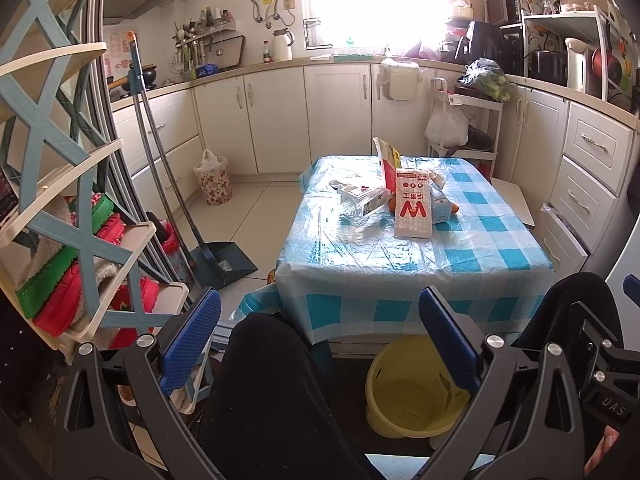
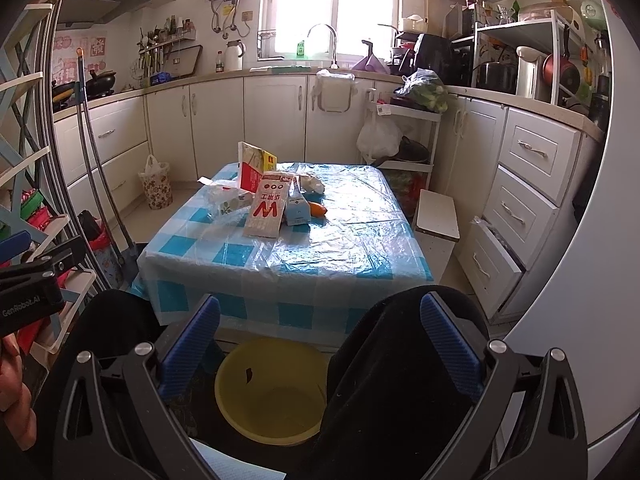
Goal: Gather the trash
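Both tongs, left point(image 1: 320, 334) and right point(image 2: 320, 340), hang open and empty over the person's dark knees, short of the table point(image 2: 320, 256). Trash point(image 2: 276, 200) lies heaped mid-table; a yellow basin point(image 2: 272, 392) sits below. Only the right view shows the tap point(image 2: 324, 40).

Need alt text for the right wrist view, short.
Open right hand-held gripper hangs above a yellow basin on the floor, facing a blue-checked table that holds a white paper bag, cartons and wrappers, with kitchen cabinets behind.
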{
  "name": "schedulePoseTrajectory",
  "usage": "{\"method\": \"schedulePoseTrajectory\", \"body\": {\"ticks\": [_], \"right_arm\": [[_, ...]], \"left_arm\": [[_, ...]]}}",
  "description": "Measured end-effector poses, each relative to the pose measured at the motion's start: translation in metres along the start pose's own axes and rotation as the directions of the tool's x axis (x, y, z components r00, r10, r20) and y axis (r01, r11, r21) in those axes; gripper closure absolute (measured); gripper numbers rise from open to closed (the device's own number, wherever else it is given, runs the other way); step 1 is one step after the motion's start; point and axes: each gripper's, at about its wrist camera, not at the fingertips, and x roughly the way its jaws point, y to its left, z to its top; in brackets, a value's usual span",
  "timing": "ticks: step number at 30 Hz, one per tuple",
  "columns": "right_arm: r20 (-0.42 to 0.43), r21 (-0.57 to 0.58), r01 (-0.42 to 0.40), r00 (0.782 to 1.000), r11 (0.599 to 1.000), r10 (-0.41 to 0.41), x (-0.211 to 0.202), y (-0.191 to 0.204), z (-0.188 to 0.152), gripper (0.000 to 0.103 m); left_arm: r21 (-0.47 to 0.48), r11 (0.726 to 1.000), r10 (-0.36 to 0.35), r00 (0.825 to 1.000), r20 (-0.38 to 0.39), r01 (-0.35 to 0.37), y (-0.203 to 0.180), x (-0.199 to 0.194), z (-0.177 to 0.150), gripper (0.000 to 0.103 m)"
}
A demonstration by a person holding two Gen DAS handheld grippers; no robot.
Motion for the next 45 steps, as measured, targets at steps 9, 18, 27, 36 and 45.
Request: {"method": "schedulePoseTrajectory", "body": {"ticks": [9,18,27,36,45], "right_arm": [[-0.011,-0.013,-0.013,1.000,1.000,0.013,0.003,0.003,0.003,0.007],[-0.021,-0.006,-0.047,0.999,0.999,0.047,0.019,0.003,0.011,0.007],[-0.043,0.031,-0.088,0.995,0.996,0.090,0.063,-0.007,0.033,0.007],[-0.109,0.069,-0.155,0.981,0.986,0.162,0.126,-0.014,0.052,0.007],[-0.190,0.129,-0.289,0.932,0.949,0.310,0.192,-0.004,0.063,0.007]], "left_arm": [[0.001,1.000,-0.012,1.000,-0.011,0.012,-0.005,0.003,0.000,0.007],[0.028,0.999,-0.021,0.999,0.046,0.020,-0.009,0.010,0.007,0.007],[0.076,0.996,-0.046,0.994,-0.099,0.054,-0.023,0.063,0.018,0.007],[0.009,0.999,-0.051,0.989,-0.139,0.053,-0.013,0.116,0.033,0.007],[-0.046,0.996,-0.084,0.985,-0.150,0.078,-0.002,0.160,0.054,0.007]]}}
